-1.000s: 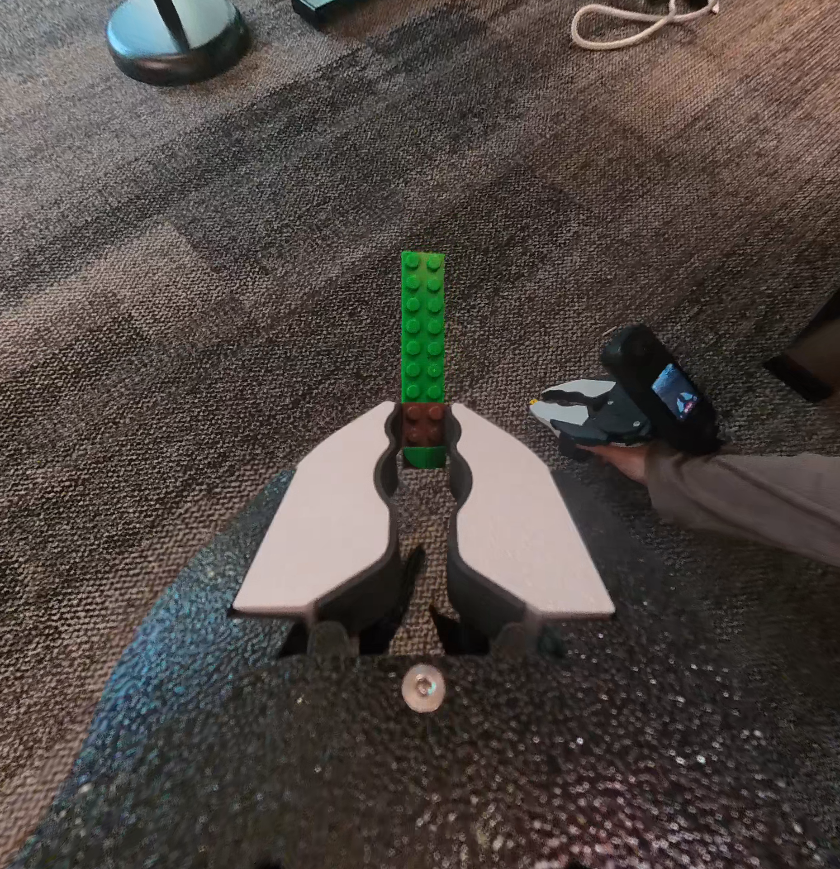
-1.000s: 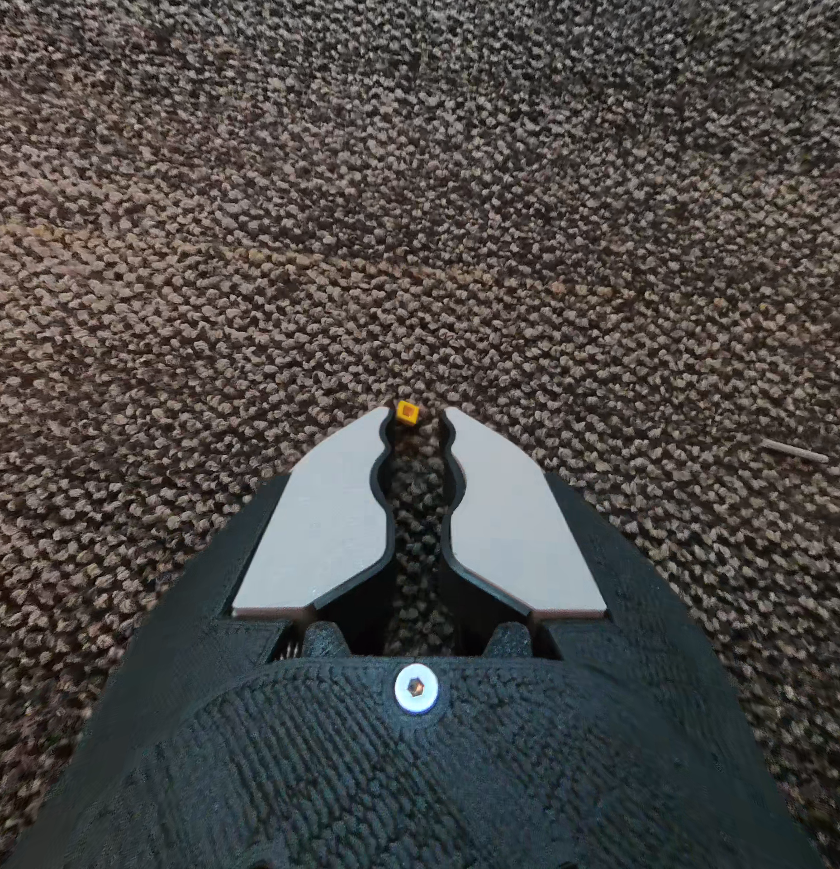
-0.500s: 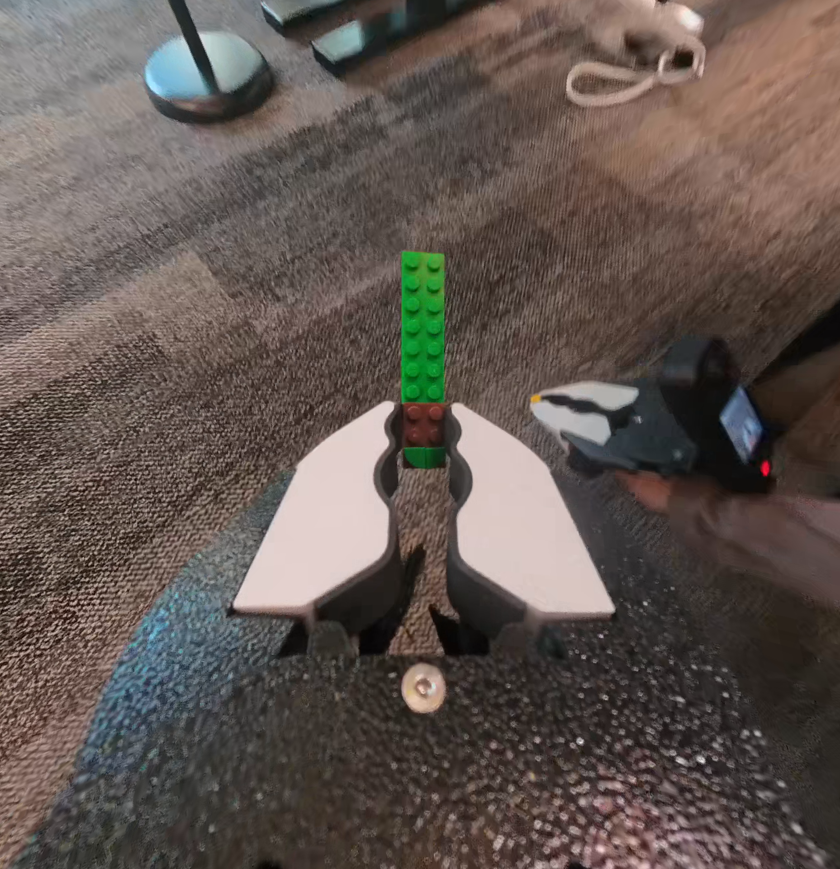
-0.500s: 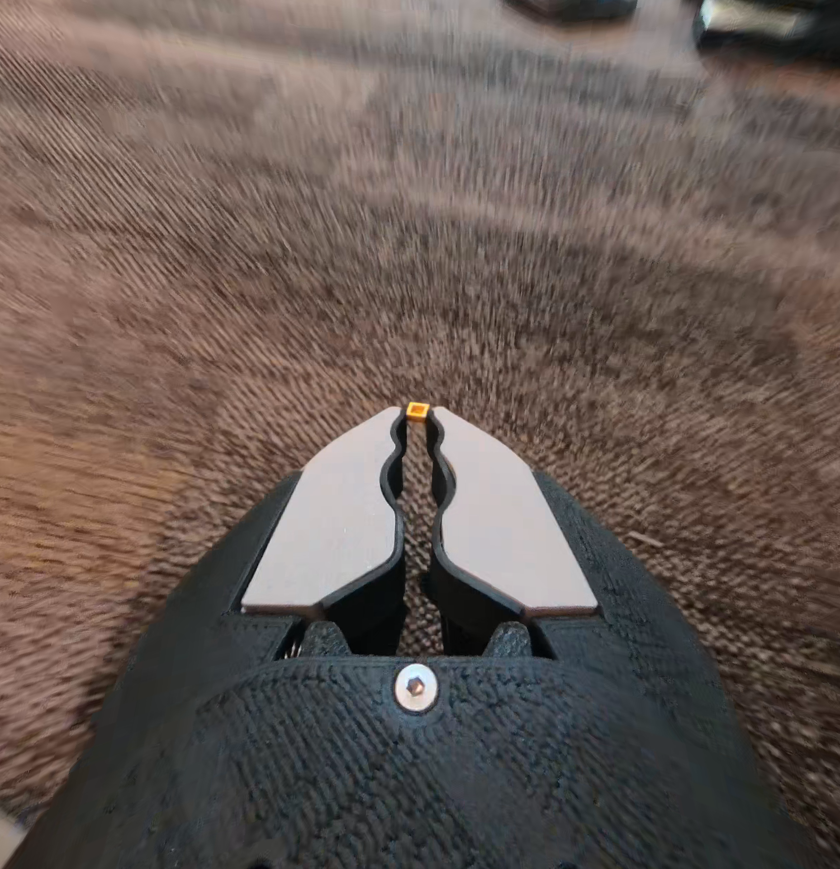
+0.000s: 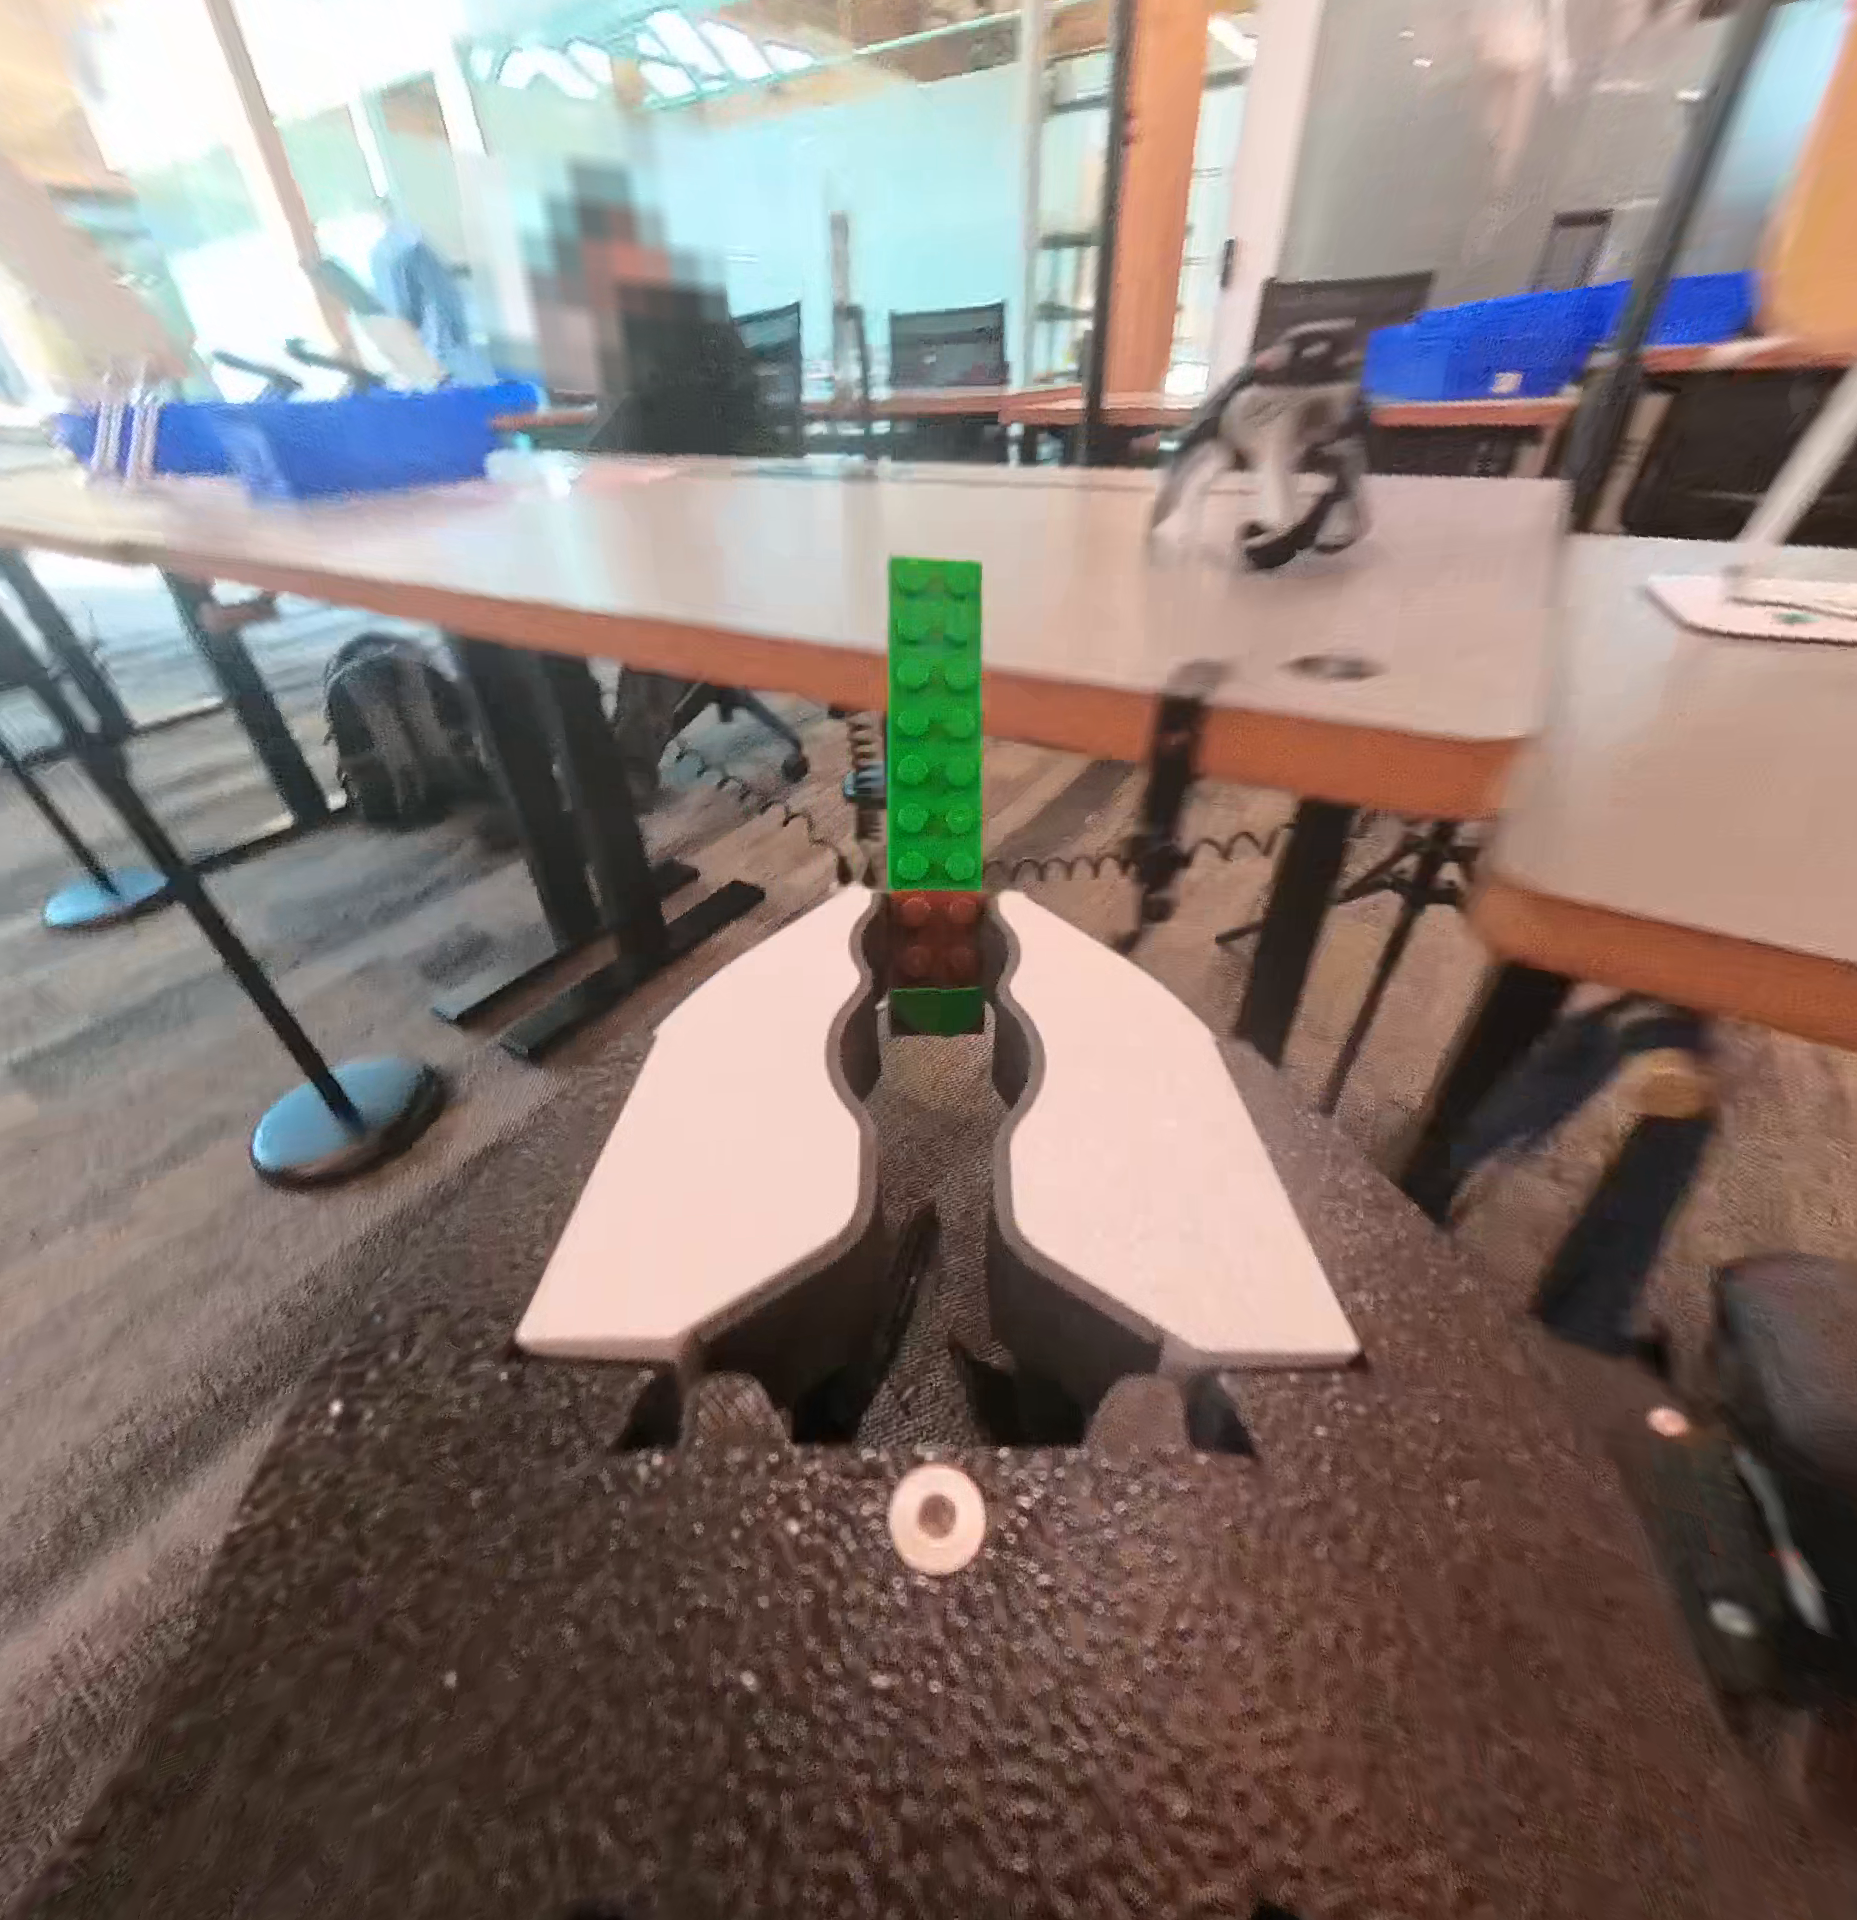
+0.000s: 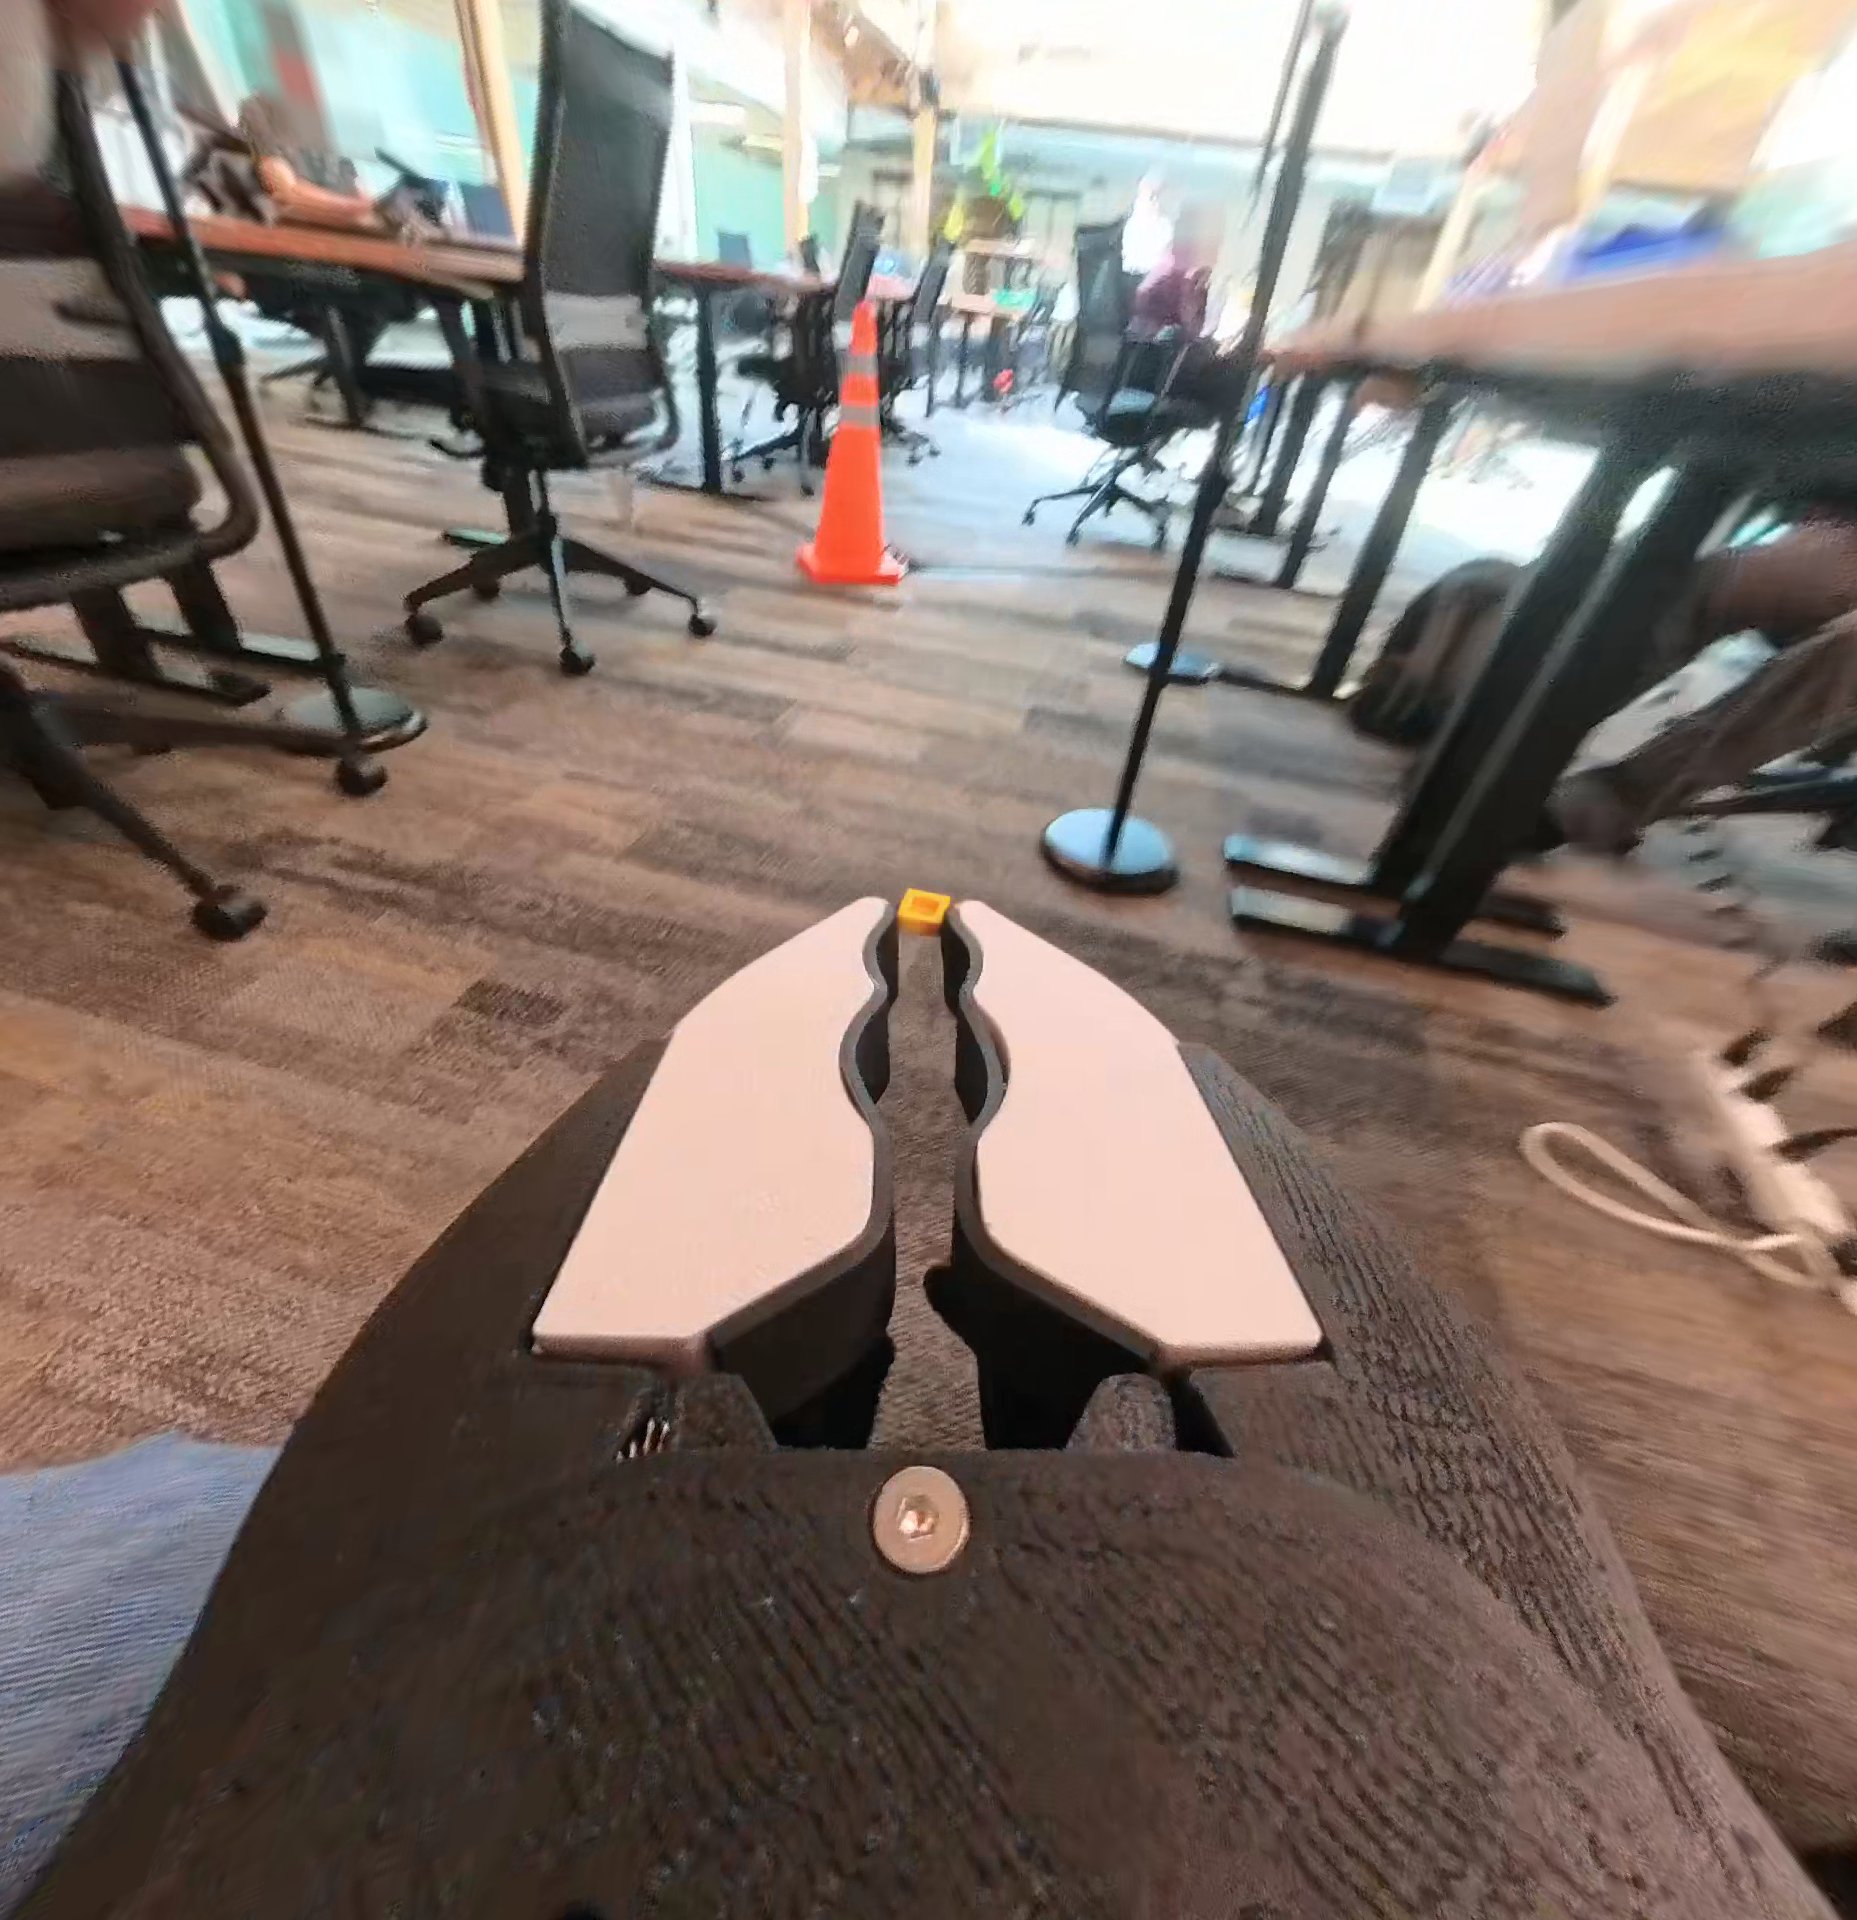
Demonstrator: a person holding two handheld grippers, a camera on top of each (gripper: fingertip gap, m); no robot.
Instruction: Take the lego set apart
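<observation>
- Our left gripper (image 5: 934, 925), with its pale flat fingers on a black textured body, has its jaws pinching the small brown studded plastic brick (image 5: 932, 937) that sits near the bottom end of the long green studded plastic plate (image 5: 934, 727).
- The green plate stands up and away from the brown brick, with a short green stub (image 5: 935, 1010) below it between the fingers; we judge the grip sits low so the long free end is left open for the other tool.
- Our right gripper (image 6: 922, 914) has its jaws drawn nearly together, pinching a tiny orange-yellow square plastic piece (image 6: 922, 910) at the very tips.
- That yellow piece is nowhere near the brown brick in either view, so we take it as already pulled off.
- Both tools are raised above the brown carpet floor (image 6: 488, 935).
- We judge the brown brick and green plate are not yet separated.
</observation>
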